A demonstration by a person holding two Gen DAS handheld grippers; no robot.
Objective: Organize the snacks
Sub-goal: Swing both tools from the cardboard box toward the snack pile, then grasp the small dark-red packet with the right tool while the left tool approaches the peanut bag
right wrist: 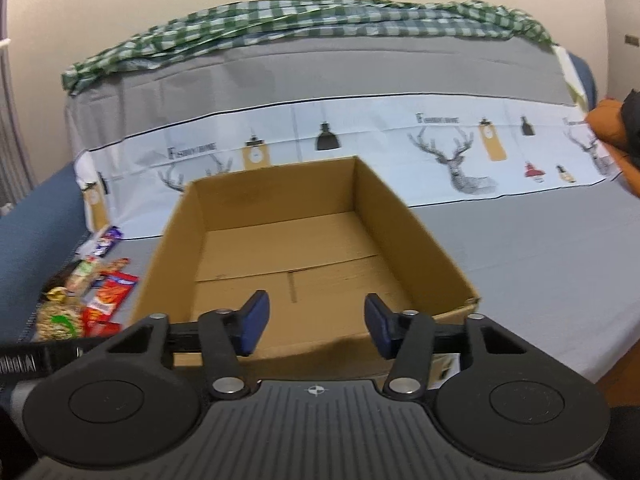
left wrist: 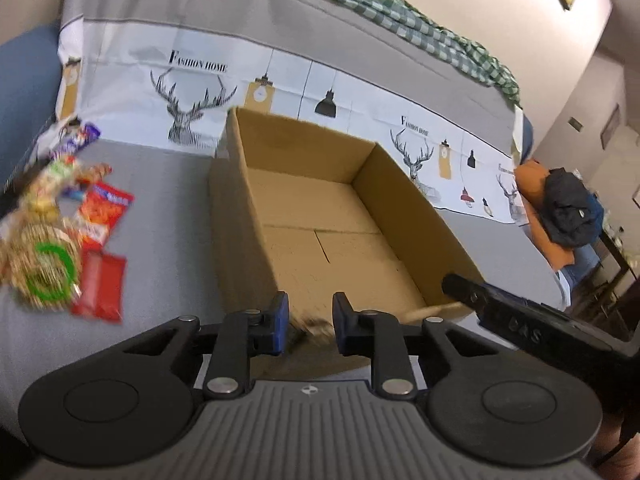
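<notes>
Snacks (left wrist: 76, 232) are lying piled on the sofa left of the empty cardboard box (right wrist: 420, 232), well apart from both claws. Left claw (left wrist: 308, 324) is hovering slightly apart at the box's near edge; right claw (right wrist: 316, 326) wider, empty.

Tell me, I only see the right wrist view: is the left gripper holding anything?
Observer: The left gripper has a small brown thing between its fingers, blurred; gripped or not, I cannot tell.
Operator: Which snack lies nearest it?
Observer: A red packet, flat on the grey cover.
Operator: What's the dark thing at far right?
Observer: A dark jacket on an orange bundle.
</notes>
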